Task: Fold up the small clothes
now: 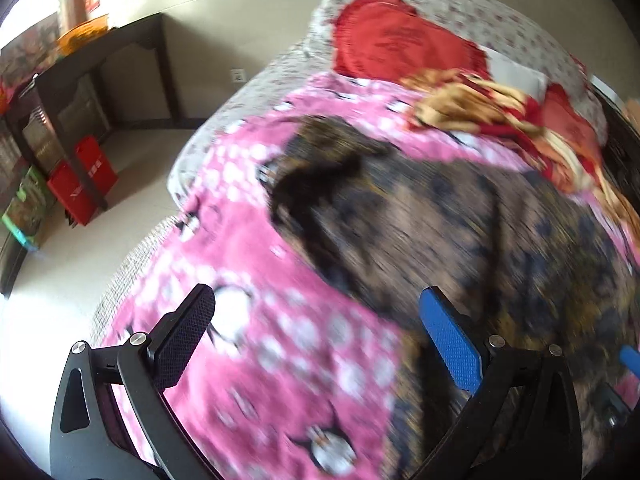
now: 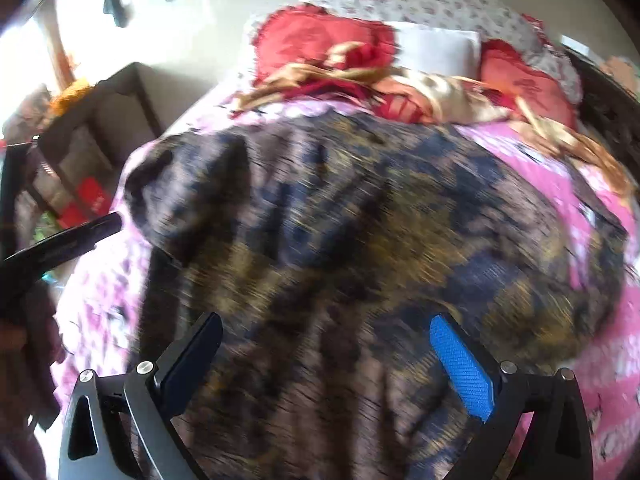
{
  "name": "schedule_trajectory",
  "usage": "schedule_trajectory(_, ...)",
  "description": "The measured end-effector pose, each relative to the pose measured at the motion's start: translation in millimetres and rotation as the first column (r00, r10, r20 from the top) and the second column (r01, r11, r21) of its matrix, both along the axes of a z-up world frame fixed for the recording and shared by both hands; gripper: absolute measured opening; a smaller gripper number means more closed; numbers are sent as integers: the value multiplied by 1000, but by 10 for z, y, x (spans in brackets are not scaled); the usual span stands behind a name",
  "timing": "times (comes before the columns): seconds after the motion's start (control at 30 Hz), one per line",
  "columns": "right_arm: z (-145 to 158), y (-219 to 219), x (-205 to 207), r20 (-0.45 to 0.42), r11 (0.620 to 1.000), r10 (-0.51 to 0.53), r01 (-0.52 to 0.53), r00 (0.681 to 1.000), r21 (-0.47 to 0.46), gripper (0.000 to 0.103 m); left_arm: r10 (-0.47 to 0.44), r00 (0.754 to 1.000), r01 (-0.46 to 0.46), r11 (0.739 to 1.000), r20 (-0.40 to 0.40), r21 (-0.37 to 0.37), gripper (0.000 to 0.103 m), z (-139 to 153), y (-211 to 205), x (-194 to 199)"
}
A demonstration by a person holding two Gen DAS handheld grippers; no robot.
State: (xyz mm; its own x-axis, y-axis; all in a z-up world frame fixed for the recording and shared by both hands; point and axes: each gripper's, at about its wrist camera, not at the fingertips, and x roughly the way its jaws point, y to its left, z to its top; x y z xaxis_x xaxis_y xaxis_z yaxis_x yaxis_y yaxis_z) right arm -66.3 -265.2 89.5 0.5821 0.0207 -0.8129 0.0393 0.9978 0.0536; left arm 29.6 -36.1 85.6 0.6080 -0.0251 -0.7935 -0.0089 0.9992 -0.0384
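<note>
On pink blanket (image 1: 256,264): brown patterned garment (image 2: 360,220); dark desk (image 1: 120,52) beside bed.

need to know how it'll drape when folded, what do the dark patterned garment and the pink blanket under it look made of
Dark patterned garment: seems a thin soft woven or knit fabric, matte, since it lies in loose ripples; blur hides the weave. Pink blanket: looks like thicker printed fleece, matte and smooth-lying, though that is uncertain.

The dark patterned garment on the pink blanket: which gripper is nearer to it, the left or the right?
Right. The right gripper is open directly over the dark patterned garment. The left gripper, also open, is mostly over the pink blanket at the garment's left edge.
</note>
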Motion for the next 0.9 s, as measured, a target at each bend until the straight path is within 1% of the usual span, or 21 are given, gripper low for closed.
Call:
schedule_trajectory(0.1, 118, 199, 210, 21, 998, 51, -52, 998, 28, 103, 32, 999, -32, 999, -15, 20, 103, -73, 125, 255)
schedule_trajectory(0.2, 166, 378, 400, 31, 996, 84, -84, 996, 23, 103, 53, 998, -52, 998, -46, 26, 103, -204, 214, 490)
schedule_trajectory(0.37, 220, 598, 604, 40, 990, 129, -131, 991, 53, 103, 84, 995, -85, 996, -60, -8, 102, -336, 335, 845)
schedule_trajectory(0.43, 173, 616, 710, 34, 989, 134, -135, 990, 56, 103, 67, 996, -69, 997, -54, -41, 98, -359, 351, 975)
schedule_trajectory(0.47, 162, 626, 765, 34, 988, 139, -141, 990, 68, 103, 55, 997, -58, 997, -54, -51, 90, -363, 341, 1020)
schedule_trajectory(0.5, 159, 634, 819, 35, 986, 144, -147, 989, 83, 103, 40, 998, -43, 997, -53, -62, 66, -375, 335, 1063)
schedule_trajectory(0.53, 161, 647, 883, 36, 984, 146, -149, 989, 97, 103, 6, 998, -12, 996, -63, -90, 49, -404, 327, 1113)
schedule_trajectory(0.57, 166, 662, 932, 37, 984, 144, -147, 989, 103, 103, -22, 996, 12, 992, -81, -123, 22, -422, 326, 1147)
schedule_trajectory(0.6, 178, 669, 961, 39, 984, 142, -145, 989, 106, 103, -49, 993, 29, 983, -107, -182, 12, -437, 347, 1172)
schedule_trajectory(0.63, 185, 687, 1008, 41, 984, 140, -144, 989, 107, 103, -51, 993, 26, 975, -110, -219, 12, -414, 378, 1164)
schedule_trajectory(0.67, 207, 716, 1046, 47, 983, 142, -147, 989, 113, 103, -51, 995, 26, 966, -91, -259, 12, -356, 440, 1121)
schedule_trajectory(0.7, 222, 735, 1065, 54, 981, 147, -153, 988, 120, 103, -52, 996, 30, 958, -67, -284, 12, -297, 504, 1054)
schedule_trajectory(0.73, 248, 766, 1081, 67, 978, 157, -164, 985, 132, 103, -50, 997, 33, 955, -53, -294, 12, -246, 571, 960)
schedule_trajectory(0.83, 291, 902, 1148, 95, 962, 203, -217, 975, 168, 103, -63, 997, 48, 967, -52, -249, 12, -228, 671, 733)
schedule_trajectory(0.9, 298, 1073, 1285, 99, 946, 246, -261, 964, 190, 103, -57, 996, 40, 973, -70, -226, 12, -282, 718, 648)
